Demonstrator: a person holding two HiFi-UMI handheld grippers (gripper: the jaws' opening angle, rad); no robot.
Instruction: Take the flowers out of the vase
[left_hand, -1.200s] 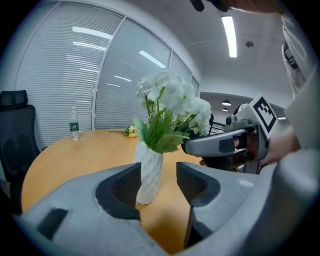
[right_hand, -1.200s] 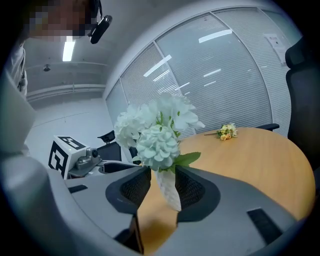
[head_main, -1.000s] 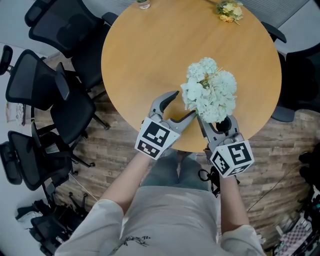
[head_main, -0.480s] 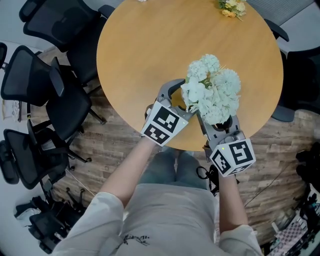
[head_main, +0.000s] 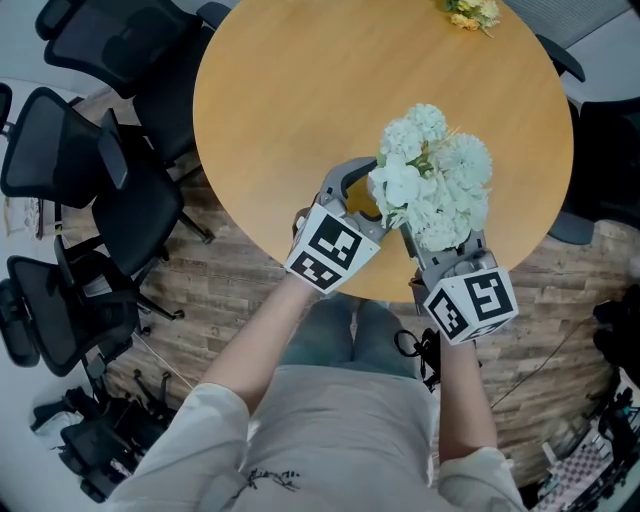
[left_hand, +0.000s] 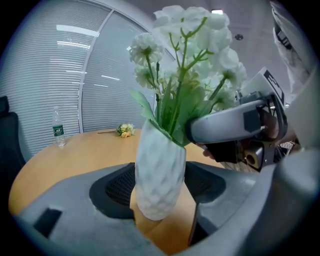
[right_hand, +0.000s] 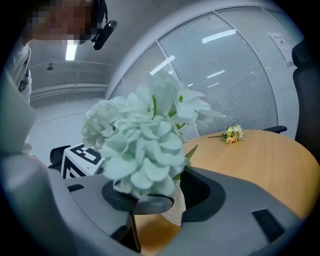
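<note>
A bunch of pale white-green flowers (head_main: 435, 190) stands in a white textured vase (left_hand: 160, 175) near the front edge of the round wooden table (head_main: 300, 100). In the head view the blooms hide the vase. My left gripper (head_main: 375, 195) reaches in from the left, and its jaws are closing with both pads against the vase's sides. My right gripper (head_main: 440, 240) comes from the near side at the height of the vase's mouth. Its jaws are opening, with the flowers (right_hand: 145, 145) between them and the stems hidden. One right finger (left_hand: 225, 125) crosses just beside the stems.
A small yellow flower bunch (head_main: 468, 10) lies at the far side of the table. A water bottle (left_hand: 58, 132) stands at the far left rim. Black office chairs (head_main: 90, 170) crowd the floor to the left. The vase stands close to the table's near edge.
My left gripper has moved right, from beside the vase to around it. The right gripper and the flowers have hardly moved.
</note>
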